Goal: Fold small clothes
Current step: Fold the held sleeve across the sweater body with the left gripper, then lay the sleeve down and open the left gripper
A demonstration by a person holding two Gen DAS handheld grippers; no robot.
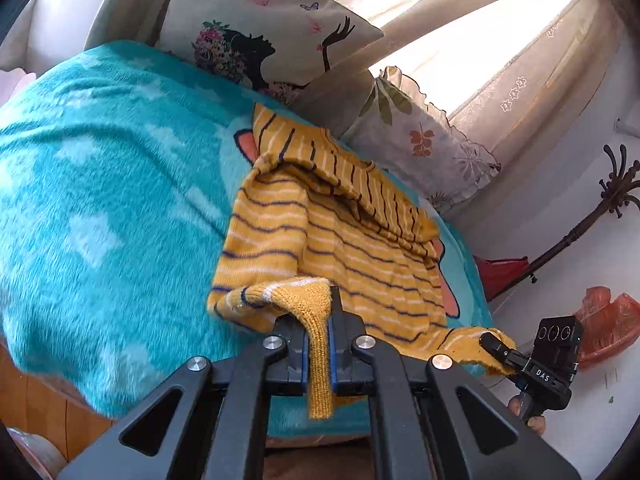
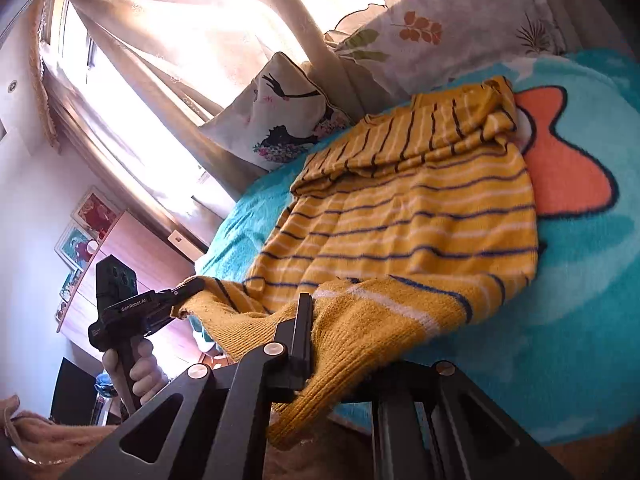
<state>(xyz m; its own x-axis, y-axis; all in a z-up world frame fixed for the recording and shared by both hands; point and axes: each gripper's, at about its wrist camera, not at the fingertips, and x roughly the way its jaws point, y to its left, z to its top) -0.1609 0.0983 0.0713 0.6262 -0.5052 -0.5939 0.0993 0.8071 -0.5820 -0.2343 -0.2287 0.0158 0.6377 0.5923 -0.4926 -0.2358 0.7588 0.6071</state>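
The mustard striped sweater lies on the turquoise fleece blanket that covers the bed, near the bed's front edge. Its far portion is folded over onto the body, forming a doubled band with stripes running crosswise to those below. The near hem is lifted off the blanket at two corners.

The left hand-held gripper is clamped on one ribbed corner of the hem; a strip of knit hangs down between its closed blue-padded fingers. In the right wrist view this same left hand-held gripper appears at the left, pinching the hem corner, with a hand wrapped around its handle.

The right hand-held gripper is closed on the other hem corner; the knit drapes over it and hides one finger. In the left wrist view it shows at the lower right, gripping the fabric edge.

An orange shape printed on the blanket lies partly under the sweater. Behind the sweater, a silhouette-print pillow and a leaf-print pillow lean against sheer curtains. A dark coat stand stands beside the bed.
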